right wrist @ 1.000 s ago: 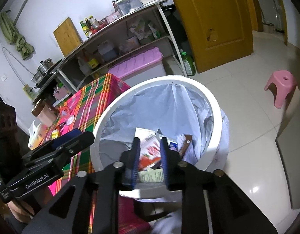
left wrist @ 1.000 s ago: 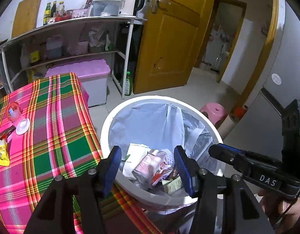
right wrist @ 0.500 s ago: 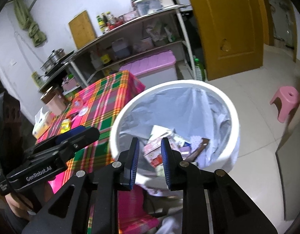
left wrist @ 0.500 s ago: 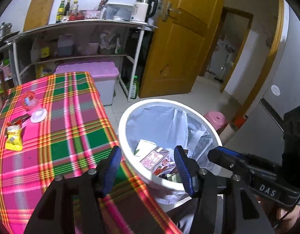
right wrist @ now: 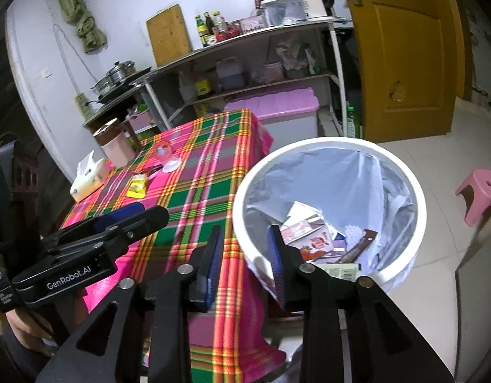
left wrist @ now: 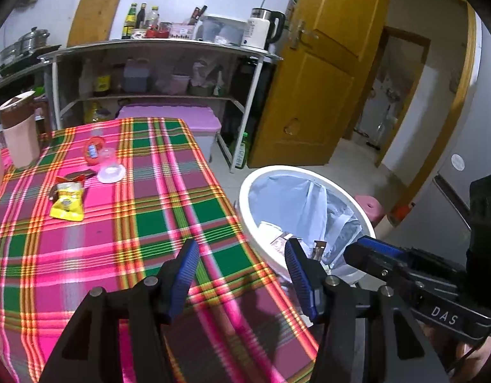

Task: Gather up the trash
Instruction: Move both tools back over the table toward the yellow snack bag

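Observation:
A white trash bin with a pale liner stands on the floor beside the plaid table; cartons and wrappers lie inside it. On the tablecloth lie a yellow snack packet, a dark wrapper, a clear lid and a small red-topped cup. My left gripper is open and empty over the table's near edge. My right gripper hangs at the bin's near rim; its jaws are opening with nothing between them.
A pink-and-brown jug and a tissue pack stand at the table's far left. Behind are a metal shelf, a lilac-lidded box, a green bottle, an orange door and a pink stool.
Both grippers have pulled back from over the bin and swung left toward the table. The right gripper's jaws, nearly together before, have spread apart. The left gripper's gap is unchanged.

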{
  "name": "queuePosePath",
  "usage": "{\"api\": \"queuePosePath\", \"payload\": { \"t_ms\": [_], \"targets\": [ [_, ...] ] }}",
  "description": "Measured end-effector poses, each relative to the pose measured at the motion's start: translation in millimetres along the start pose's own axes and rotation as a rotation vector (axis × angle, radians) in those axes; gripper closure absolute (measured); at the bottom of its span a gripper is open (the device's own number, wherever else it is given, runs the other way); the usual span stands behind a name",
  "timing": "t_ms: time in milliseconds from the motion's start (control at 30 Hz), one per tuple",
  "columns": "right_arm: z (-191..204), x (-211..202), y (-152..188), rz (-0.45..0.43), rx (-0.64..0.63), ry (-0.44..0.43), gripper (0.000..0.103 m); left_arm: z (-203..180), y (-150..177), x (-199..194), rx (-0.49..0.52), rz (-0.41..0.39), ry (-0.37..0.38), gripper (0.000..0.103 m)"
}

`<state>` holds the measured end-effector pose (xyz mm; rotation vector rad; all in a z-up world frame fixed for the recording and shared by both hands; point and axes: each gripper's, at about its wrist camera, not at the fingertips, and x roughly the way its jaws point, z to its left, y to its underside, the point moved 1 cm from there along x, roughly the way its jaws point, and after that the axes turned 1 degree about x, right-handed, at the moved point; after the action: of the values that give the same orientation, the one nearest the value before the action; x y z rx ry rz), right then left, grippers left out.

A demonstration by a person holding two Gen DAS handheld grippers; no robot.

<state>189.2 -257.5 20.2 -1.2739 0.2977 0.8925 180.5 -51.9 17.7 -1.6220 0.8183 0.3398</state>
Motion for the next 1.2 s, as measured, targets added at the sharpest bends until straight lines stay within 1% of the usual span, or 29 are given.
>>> {"api": "queuePosePath", "payload": {
  "t_ms": [333, 733, 1100, 1200],
  "targets": [
    [29.2, 4.3, 1.4, 0.004, -0.056, -0.026, 0.07, 24.2, 9.1, -25.7, -0.027, -0.035, -0.058, 0.047],
    [60.3, 13.9, 2.4, 0.021, -0.119, -0.054, 0.07, 51.8, 17.9, -46.3, -0.067, -0.063, -0.106, 0.047],
    [80.9, 26.6, 3.0, 0.052, -0.159, -0.074, 0.07, 74.6, 22.1, -53.0, -0.106, -0.077, -0.131, 0.047],
    [85.2, 32.6, 1.3, 0.062, -0.167, -0.075, 0.07, 81.2, 21.8, -53.5, -0.109, -0.077, -0.149, 0.047]
  ]
}}
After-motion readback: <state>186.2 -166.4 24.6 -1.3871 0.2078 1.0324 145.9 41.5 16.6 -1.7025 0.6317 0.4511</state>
